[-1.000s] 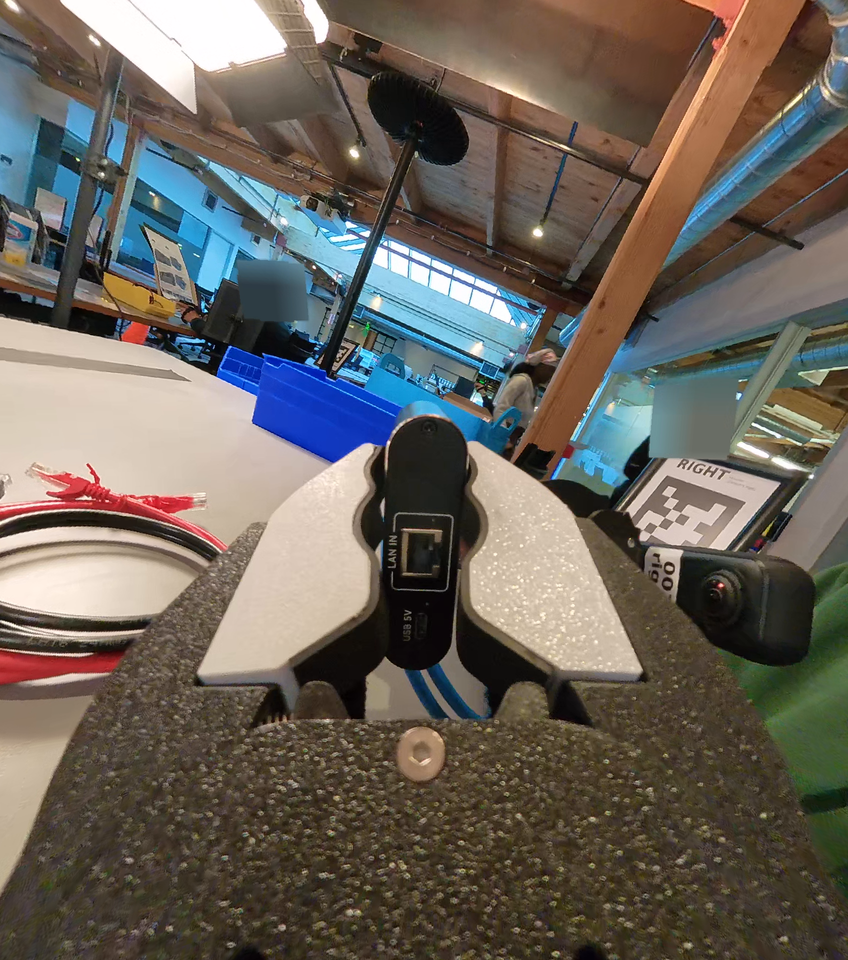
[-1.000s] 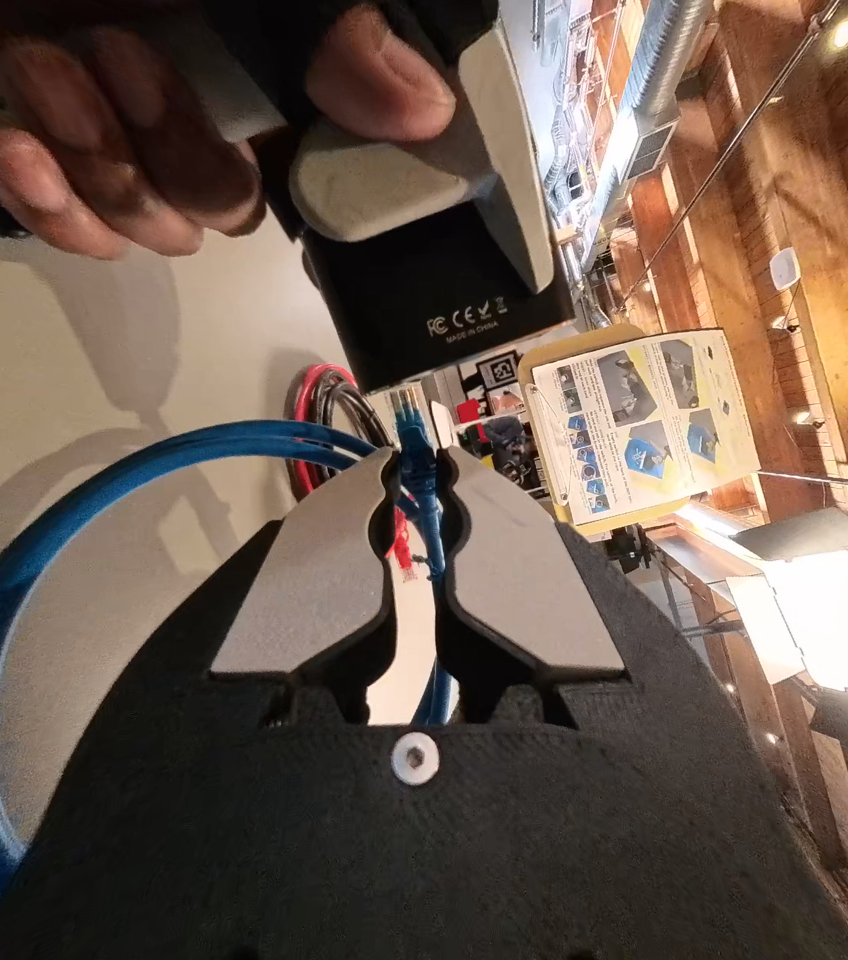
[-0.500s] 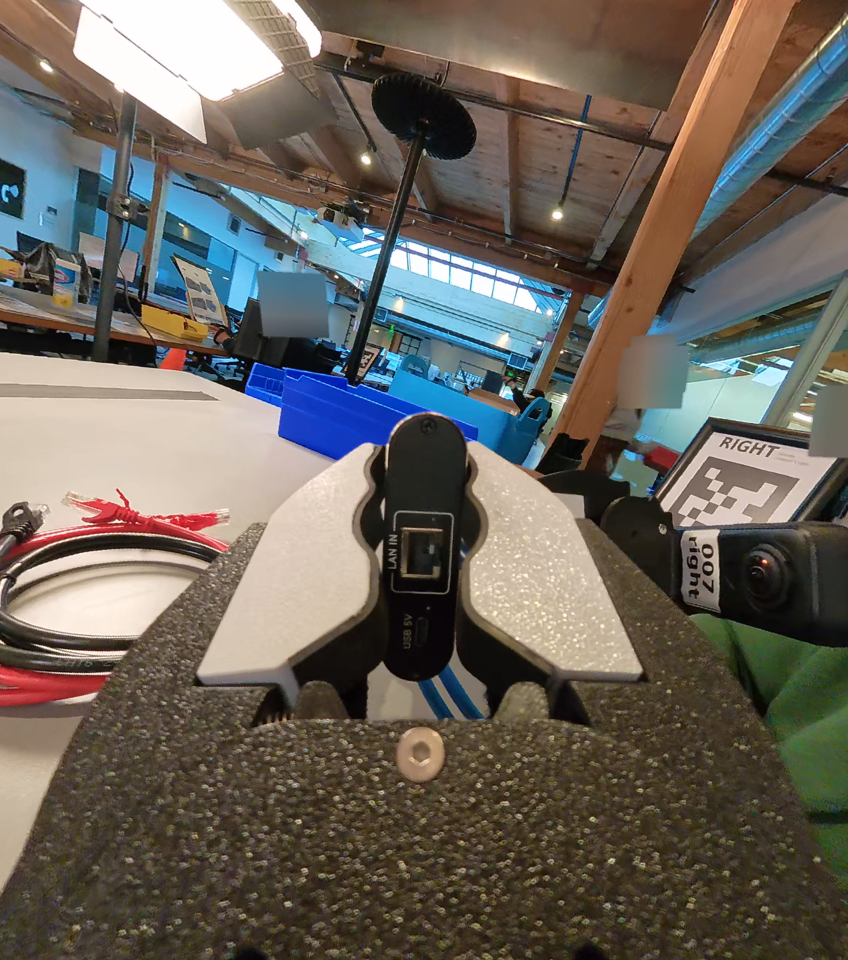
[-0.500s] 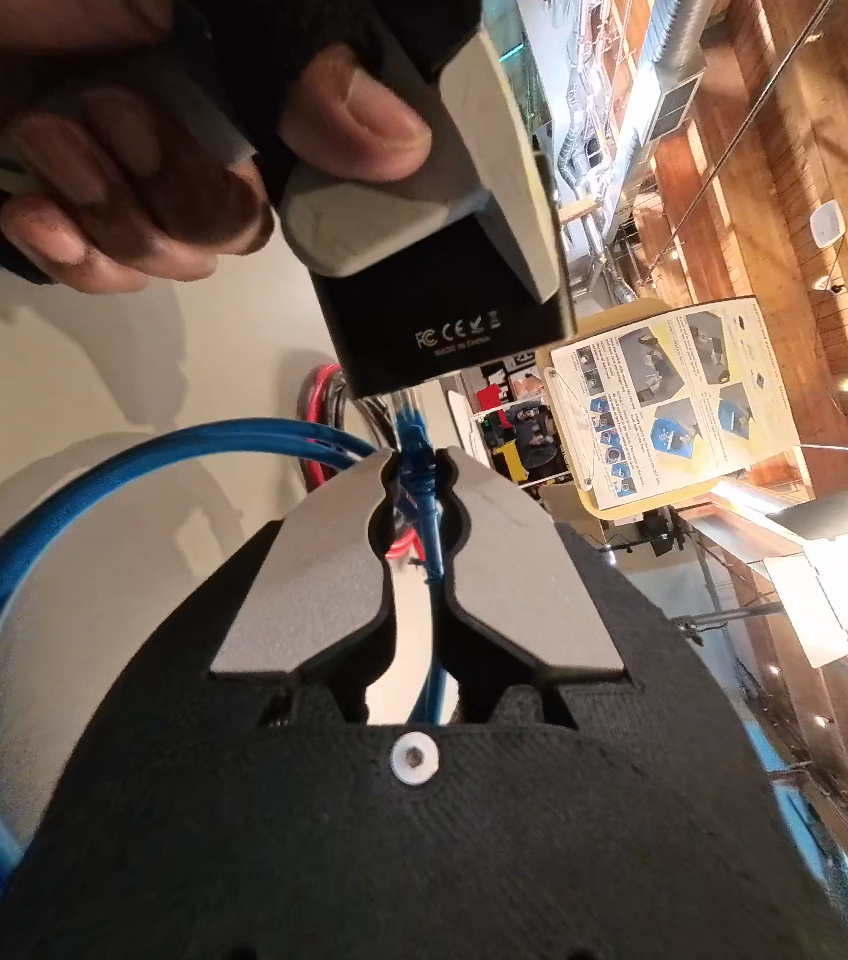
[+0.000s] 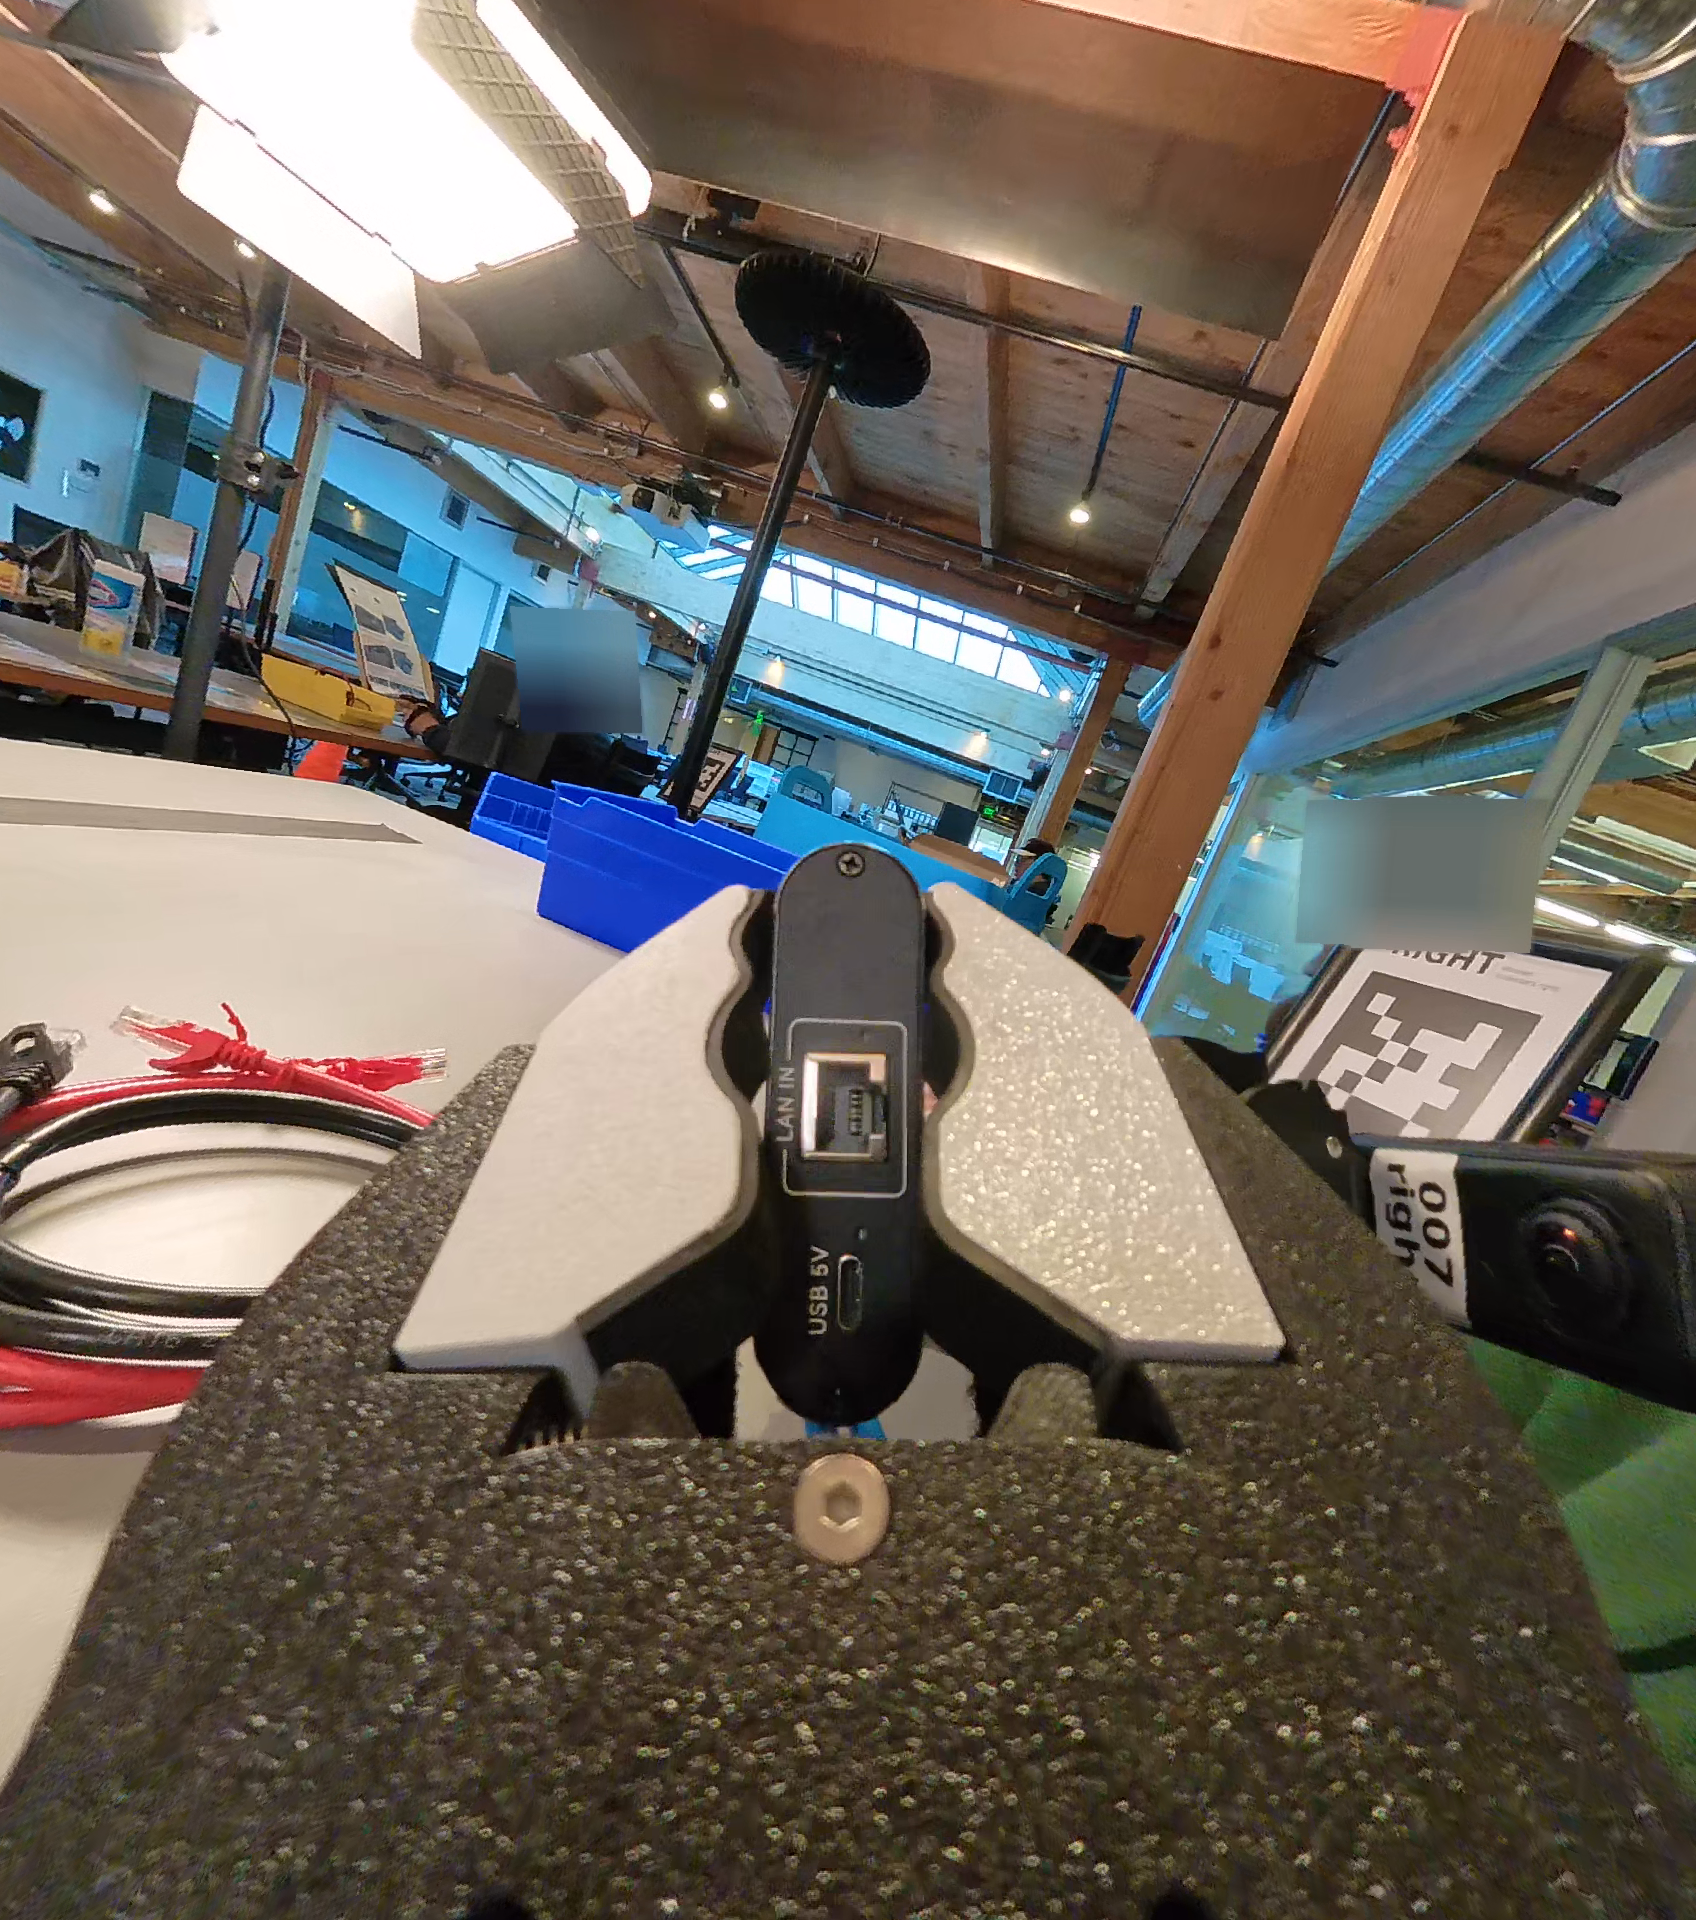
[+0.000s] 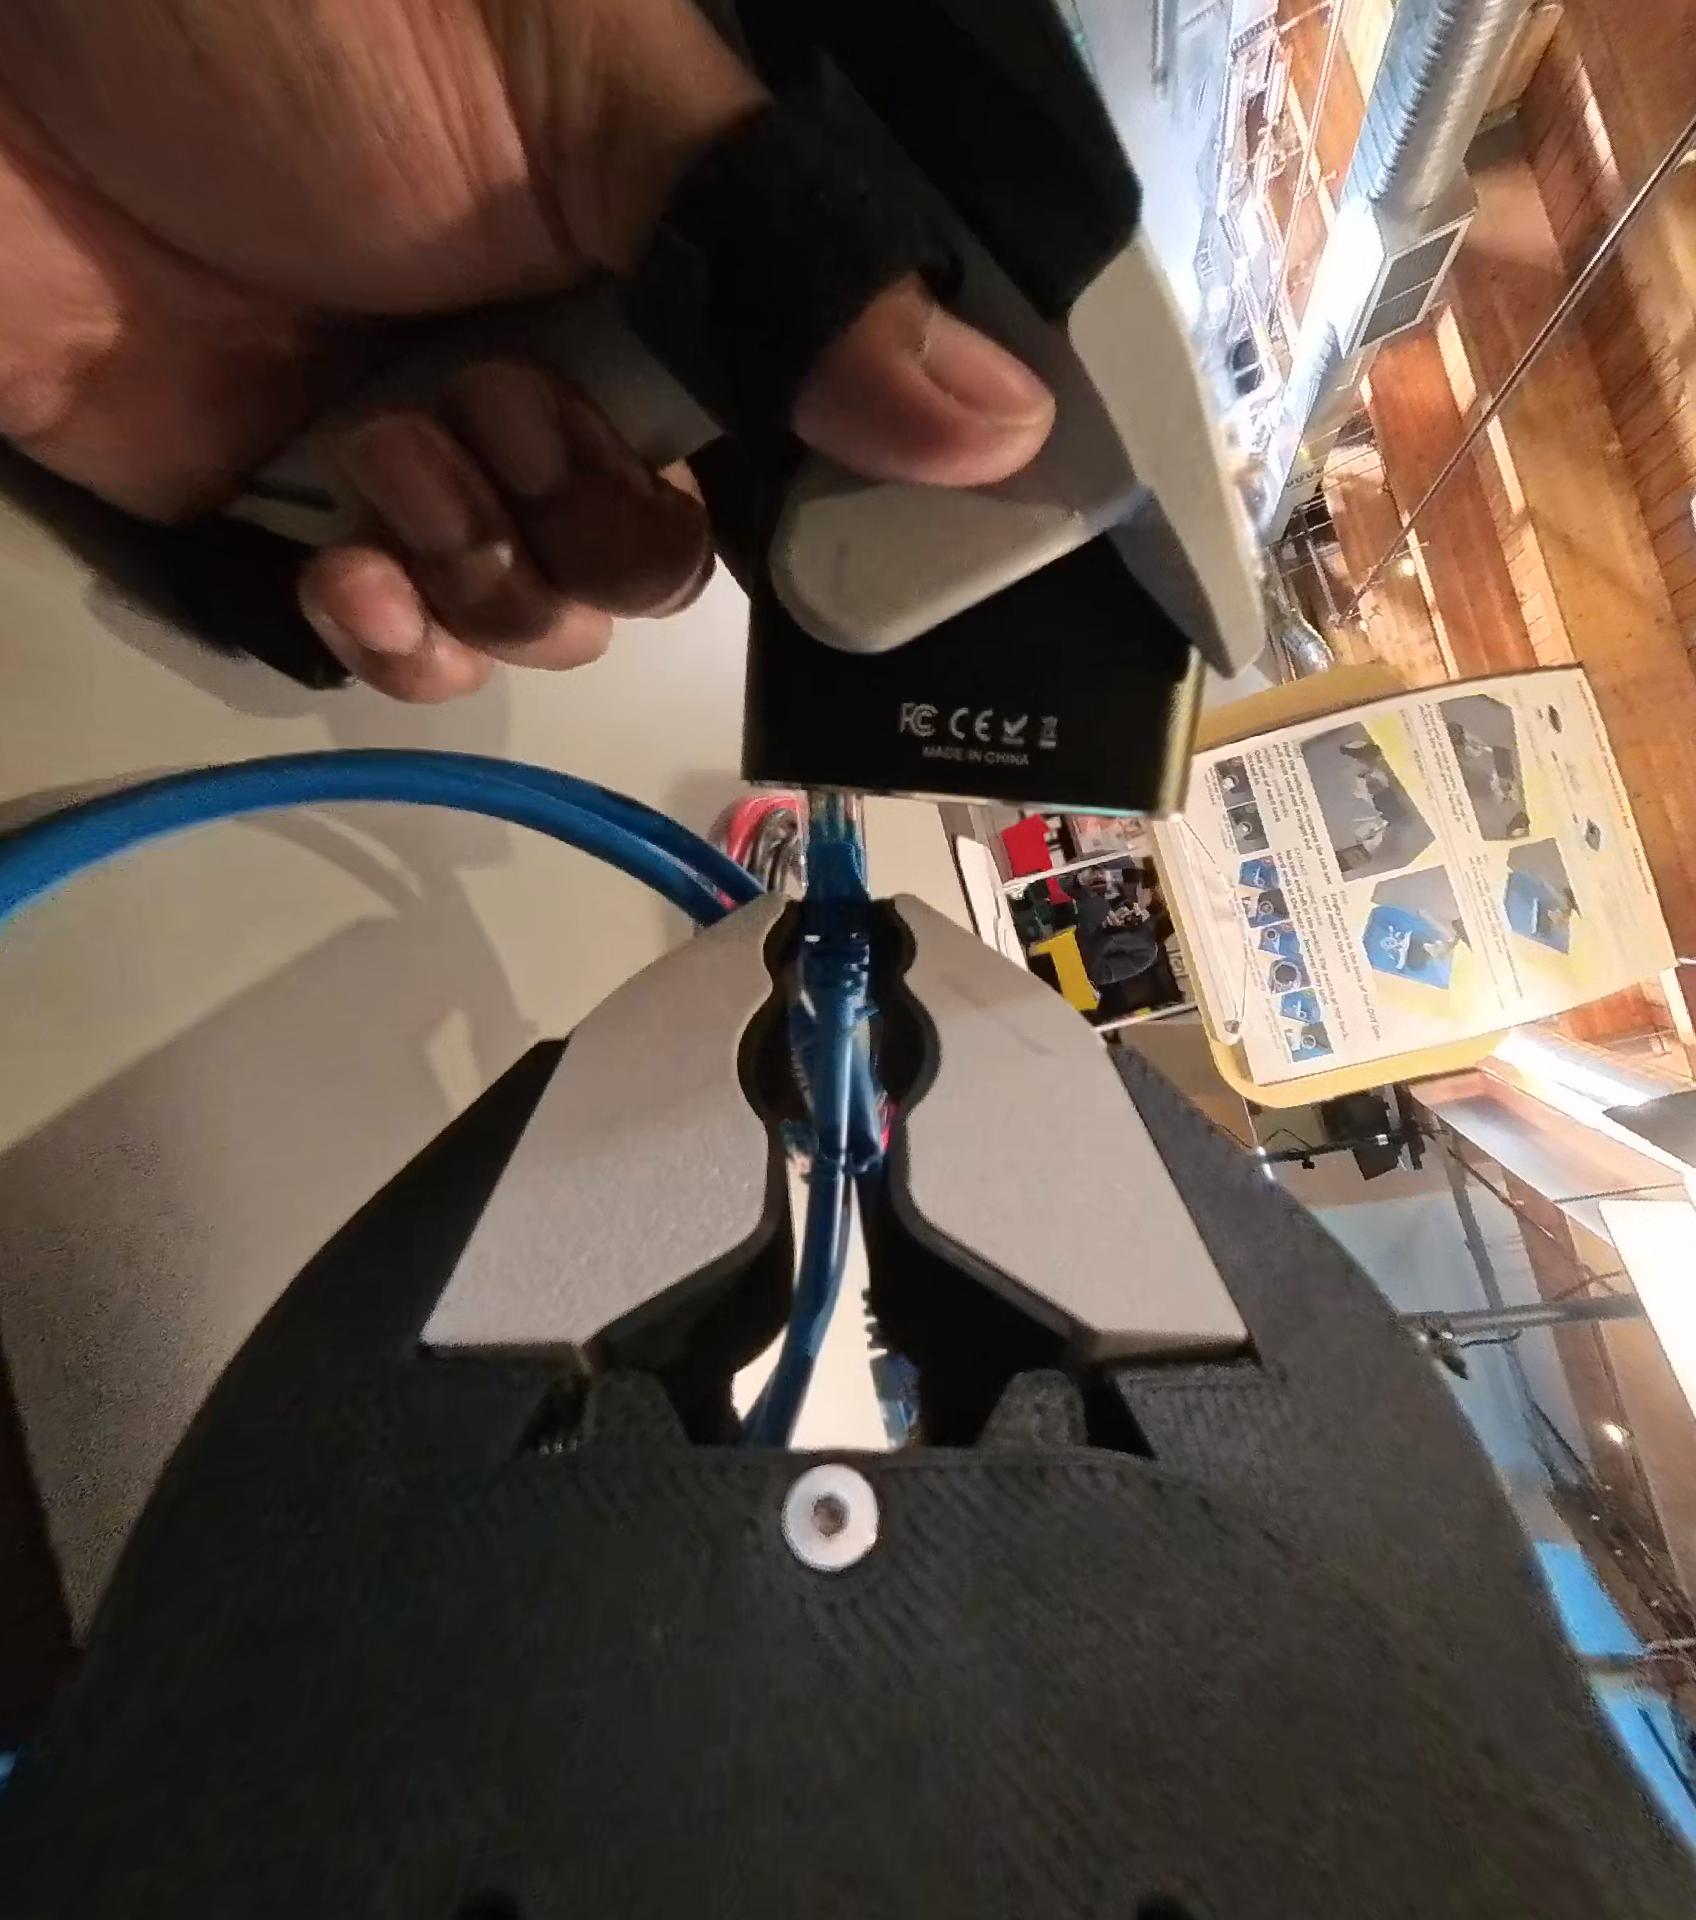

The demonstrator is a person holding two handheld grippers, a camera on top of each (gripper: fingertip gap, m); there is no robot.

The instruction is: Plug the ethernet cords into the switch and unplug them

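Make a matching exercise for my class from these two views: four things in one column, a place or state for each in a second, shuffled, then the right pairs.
1. switch
2. blue cord
3. red cord
4. blue bins

A. coiled on the table, loose
B. clamped in the left gripper
C. at the table's far edge
D. pinched in the right gripper

Pairs: 1-B, 2-D, 3-A, 4-C

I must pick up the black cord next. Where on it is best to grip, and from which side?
Probably the black cord is best taken at its boot just behind the plug, which sticks up free above the coil on the table. Come from above, fingers across the boot; the coiled part lies tangled with the red cord.
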